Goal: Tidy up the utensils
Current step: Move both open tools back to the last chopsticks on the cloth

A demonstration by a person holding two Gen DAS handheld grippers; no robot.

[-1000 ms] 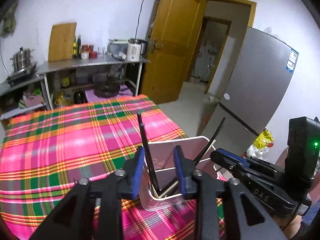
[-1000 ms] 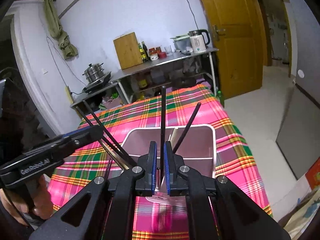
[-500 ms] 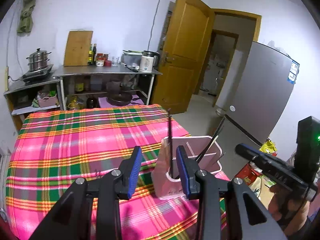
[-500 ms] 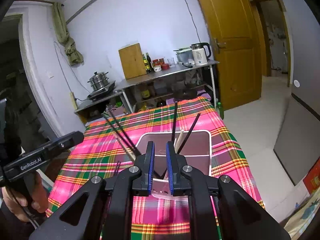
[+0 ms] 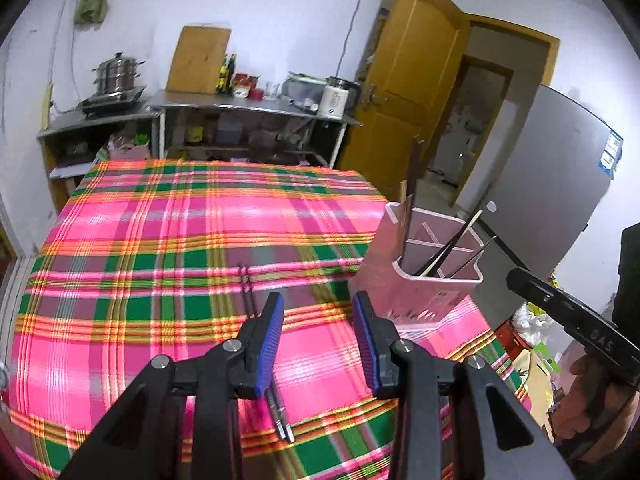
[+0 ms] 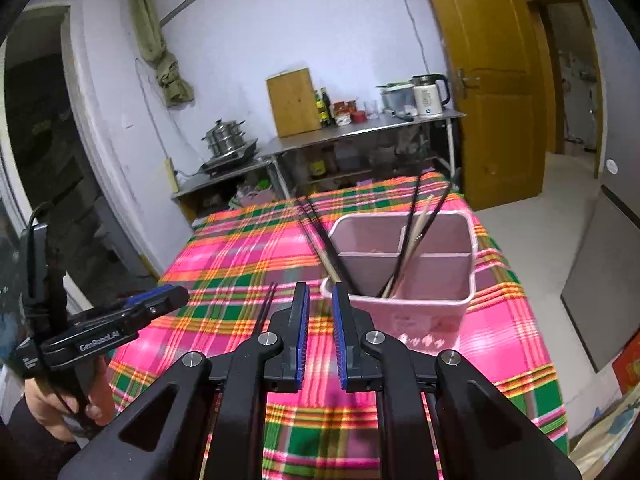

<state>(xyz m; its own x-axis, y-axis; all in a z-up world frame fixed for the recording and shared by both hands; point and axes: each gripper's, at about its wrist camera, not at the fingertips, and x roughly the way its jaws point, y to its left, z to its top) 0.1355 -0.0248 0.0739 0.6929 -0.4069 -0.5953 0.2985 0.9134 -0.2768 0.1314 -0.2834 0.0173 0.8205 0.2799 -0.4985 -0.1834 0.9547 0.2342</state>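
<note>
From my left wrist camera, the left gripper [image 5: 318, 334] hangs over the plaid cloth [image 5: 160, 240] with its jaws moderately apart and nothing pressed between them. A pair of dark chopsticks [image 5: 247, 292] lies on the cloth; it passes under the left finger and its ends come out below it (I cannot tell if the finger touches them). The pink holder [image 5: 420, 280] stands to the right, near the table edge, with several chopsticks leaning inside its compartments. At the far right I see the right gripper [image 5: 520, 276] in a hand [image 5: 584, 400].

From my right wrist camera, the right gripper [image 6: 320, 320] has only a narrow gap and holds nothing; its jaws have just been opening. The holder [image 6: 400, 308] is just behind its fingertips, with dark and pale sticks in it. The pair [image 6: 267, 306] lies on the cloth to the left of the jaws. The left gripper [image 6: 160, 296] is at the left edge, above the cloth.
</note>
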